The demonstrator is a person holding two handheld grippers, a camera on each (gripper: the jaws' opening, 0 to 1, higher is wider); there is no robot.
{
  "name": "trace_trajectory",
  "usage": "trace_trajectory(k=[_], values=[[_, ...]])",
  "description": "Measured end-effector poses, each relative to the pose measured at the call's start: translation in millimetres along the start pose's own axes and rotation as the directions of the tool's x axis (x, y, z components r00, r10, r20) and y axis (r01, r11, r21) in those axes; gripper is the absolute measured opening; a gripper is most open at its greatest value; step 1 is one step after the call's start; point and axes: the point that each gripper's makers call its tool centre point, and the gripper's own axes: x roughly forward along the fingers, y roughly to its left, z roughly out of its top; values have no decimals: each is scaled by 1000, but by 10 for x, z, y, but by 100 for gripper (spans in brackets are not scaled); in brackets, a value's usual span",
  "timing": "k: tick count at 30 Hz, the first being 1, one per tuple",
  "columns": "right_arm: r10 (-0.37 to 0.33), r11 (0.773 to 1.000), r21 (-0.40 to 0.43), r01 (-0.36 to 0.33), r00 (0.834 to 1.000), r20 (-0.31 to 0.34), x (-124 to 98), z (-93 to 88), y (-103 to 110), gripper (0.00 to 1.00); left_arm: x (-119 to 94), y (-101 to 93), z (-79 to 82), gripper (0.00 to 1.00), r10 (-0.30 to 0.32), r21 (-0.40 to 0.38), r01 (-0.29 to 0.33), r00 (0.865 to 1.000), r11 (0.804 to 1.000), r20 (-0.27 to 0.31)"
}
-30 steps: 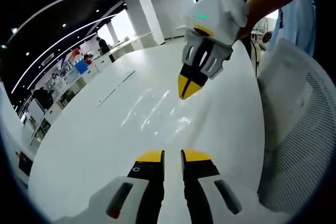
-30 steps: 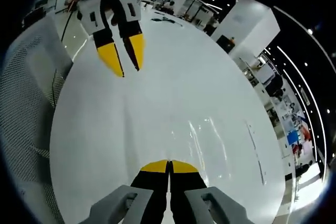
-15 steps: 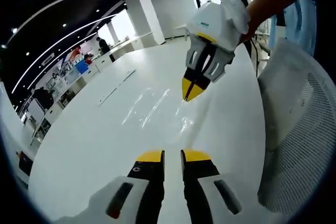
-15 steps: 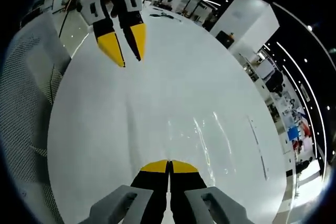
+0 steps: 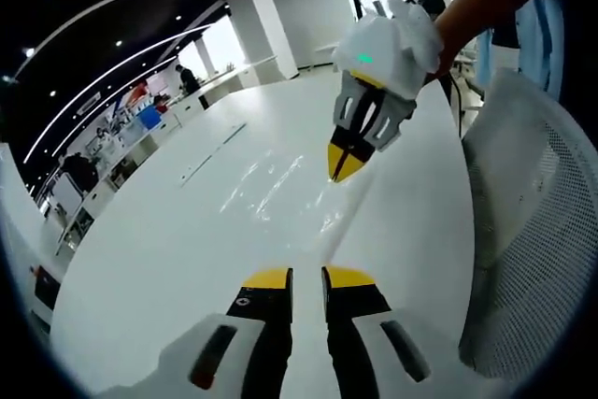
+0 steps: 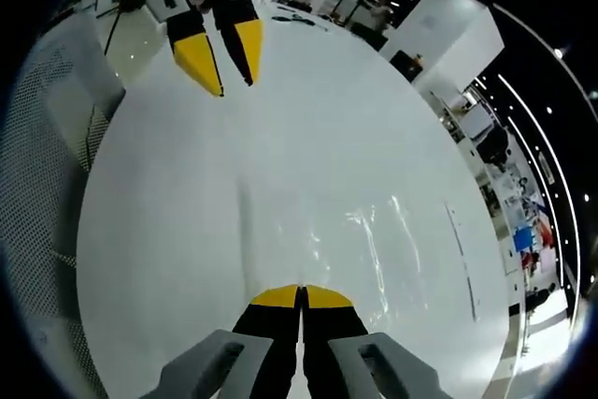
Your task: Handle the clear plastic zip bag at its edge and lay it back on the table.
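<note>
Risk: the bag [image 5: 280, 195] could slip or crumple if it is dropped from the pinch rather than lowered; the film is thin and slick, and the table [image 5: 159, 259] is glossy, so a slide toward the table's near edge is judged possible.
Cause: only one edge is held, at a single point, so the rest of the bag is left free to fold on itself or trap air as it is laid down.
Second risk: the bag is nearly invisible against the white top, so its far edge could be misjudged and left hanging or doubled under.
Right gripper [image 5: 342, 163]: its yellow tips are closed together and are judged to be pinching the bag's edge; in the right gripper view the same tips [image 6: 301, 298] are seen pressed shut with film rising from them.
Left gripper [image 5: 308, 278]: its jaws stand slightly apart and nothing is held; it is seen from the other side [image 6: 224, 63] hanging above the table's far edge.
Bag, place: it is spread on the middle of the table, with one edge lifted at the right gripper.
Bag, look: clear and wrinkled, it is shown mainly by bright streaks of glare [image 6: 374, 249]; a raised crease runs from the pinch across the table. No contents can be made out.
Chair [image 5: 533, 249]: white mesh, set just beside the table's edge.
</note>
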Motion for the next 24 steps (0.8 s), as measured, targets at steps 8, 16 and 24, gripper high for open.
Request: trace_trajectory(k=[8,16,24], values=[[9,1000,0,-9,1000,-9,32,-46,-9,0,8,23,-12,10,2,-2,-2,1000,1000,-1],[13,1000,8,-13,1000,-23,58,-120,-17,0,24,27,-30,10,-1,-4,1,1000,1000,-6],[49,998,25,-50,998,27,24,-48,78,8,26,55,-21,10,3,-4,-3,1000,1000,-4]])
